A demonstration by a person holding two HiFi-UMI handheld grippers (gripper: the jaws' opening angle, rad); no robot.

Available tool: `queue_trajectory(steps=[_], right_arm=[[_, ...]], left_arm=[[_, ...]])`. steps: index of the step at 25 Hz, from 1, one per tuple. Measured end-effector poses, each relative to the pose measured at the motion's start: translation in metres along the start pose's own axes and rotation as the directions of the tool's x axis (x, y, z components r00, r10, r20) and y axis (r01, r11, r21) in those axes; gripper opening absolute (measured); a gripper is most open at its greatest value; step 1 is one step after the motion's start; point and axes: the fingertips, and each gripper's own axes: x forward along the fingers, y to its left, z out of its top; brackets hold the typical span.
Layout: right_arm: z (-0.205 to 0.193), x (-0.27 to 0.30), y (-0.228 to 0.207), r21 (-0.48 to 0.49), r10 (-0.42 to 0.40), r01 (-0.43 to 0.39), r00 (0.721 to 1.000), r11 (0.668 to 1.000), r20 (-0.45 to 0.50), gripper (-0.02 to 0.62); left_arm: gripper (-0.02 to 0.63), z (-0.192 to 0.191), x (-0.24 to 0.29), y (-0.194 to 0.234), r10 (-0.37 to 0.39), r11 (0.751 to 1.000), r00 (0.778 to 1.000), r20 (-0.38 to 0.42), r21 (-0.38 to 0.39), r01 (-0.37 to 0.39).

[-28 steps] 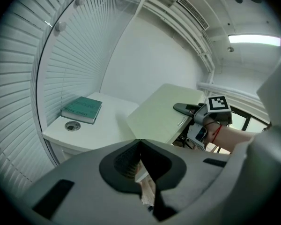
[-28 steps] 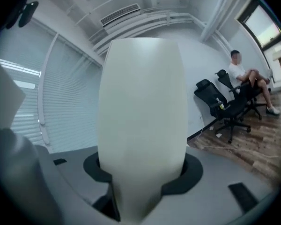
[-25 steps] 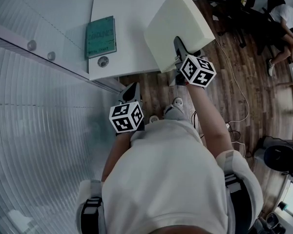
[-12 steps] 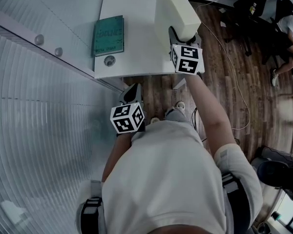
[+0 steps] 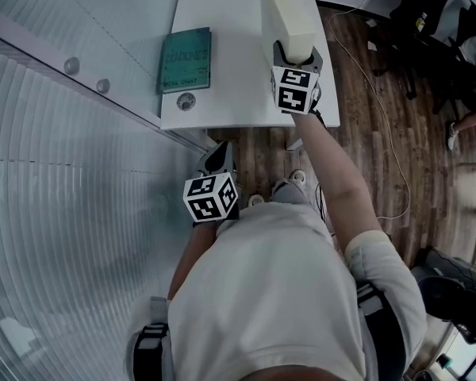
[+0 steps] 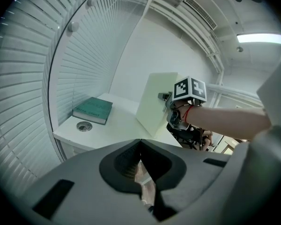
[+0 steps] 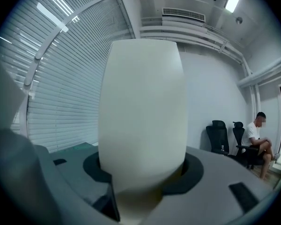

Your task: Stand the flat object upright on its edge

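The flat object is a thick cream foam slab (image 5: pixel 289 10). It stands upright over the white table (image 5: pixel 222 94), its narrow edge toward the head view. My right gripper (image 5: pixel 295 52) is shut on the slab's near end. In the right gripper view the slab (image 7: pixel 143 111) rises straight up from between the jaws of the right gripper (image 7: pixel 143 172) and fills the middle of the picture. The left gripper view shows the slab (image 6: pixel 154 102) with its lower corner at the table's edge. My left gripper (image 5: pixel 218 155) hangs back near the body, off the table, jaws together and holding nothing (image 6: pixel 140 144).
A green book (image 5: pixel 185 59) lies at the table's left side, with a round metal grommet (image 5: pixel 186 100) just in front of it. A slatted glass wall runs along the left. Black office chairs (image 7: pixel 218 137) and a seated person (image 7: pixel 257 139) are at the right.
The right gripper has rolled and moved left over the table. The slab in it has swung from a tilted, flat-faced pose to standing on its edge. The left gripper has barely moved.
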Motion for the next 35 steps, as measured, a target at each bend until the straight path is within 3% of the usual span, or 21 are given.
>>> queue_trajectory(steps=[19,29,35], right_arm=[[-0.013,0.002,0.001,0.031,0.012,-0.012,1.0,0.999,-0.006,0.29],[-0.012,-0.006,0.001,0.036,0.045,-0.045,0.999,0.998,0.002,0.368],[-0.013,-0.02,0.0,0.053,0.045,-0.045,0.999,0.998,0.001,0.374]], left_arm=[[0.02,-0.007,0.0,-0.005,-0.004,1.0,1.0,-0.021,-0.002,0.004],[0.02,-0.009,-0.002,-0.008,-0.017,1.0,1.0,-0.025,0.002,0.017],[0.02,-0.008,-0.003,-0.013,-0.04,0.999,0.999,-0.024,0.013,0.04]])
